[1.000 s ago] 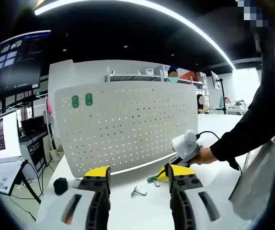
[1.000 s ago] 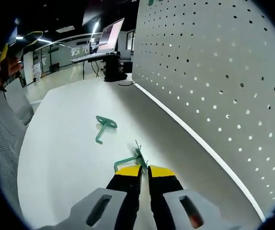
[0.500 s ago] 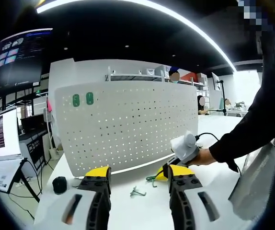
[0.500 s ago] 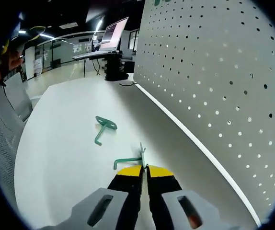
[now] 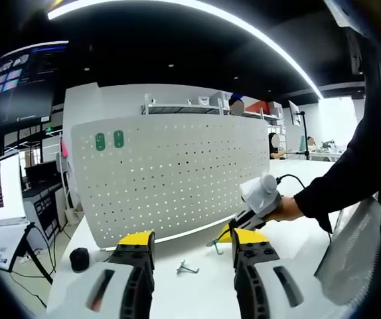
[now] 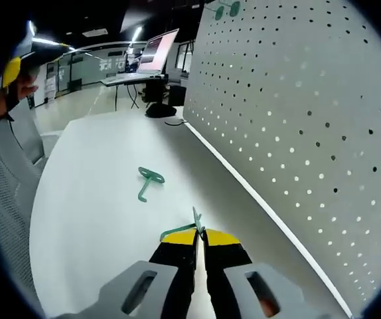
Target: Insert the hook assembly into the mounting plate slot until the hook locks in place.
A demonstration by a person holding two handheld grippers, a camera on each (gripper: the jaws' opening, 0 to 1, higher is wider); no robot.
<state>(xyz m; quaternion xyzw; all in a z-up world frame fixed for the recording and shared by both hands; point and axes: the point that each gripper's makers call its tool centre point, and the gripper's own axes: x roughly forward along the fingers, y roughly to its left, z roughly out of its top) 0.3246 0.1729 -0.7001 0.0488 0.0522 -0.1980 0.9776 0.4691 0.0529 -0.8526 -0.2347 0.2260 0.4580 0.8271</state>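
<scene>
The right gripper [image 6: 200, 234], jaws pinched on the green hook [image 6: 189, 224], had lifted it off the table [image 6: 91, 219] toward the pegboard [image 6: 297, 113], so insertion looked next. A second hook [image 6: 149, 182] lay nearby; the left gripper [image 5: 192, 243] hung spread, apparently empty.

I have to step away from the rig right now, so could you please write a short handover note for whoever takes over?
Right tongs: shut on a green hook, lifted off the white table in front of the pegboard.
Left tongs: open, holding nothing, facing the pegboard from further back.
A second green hook lies loose on the table. Two green hooks already hang near the board's top corner.
Done: one hook picked up.
Left: bring the held hook to the board, push it into the holes until it locks; the loose hook probably follows.
</scene>
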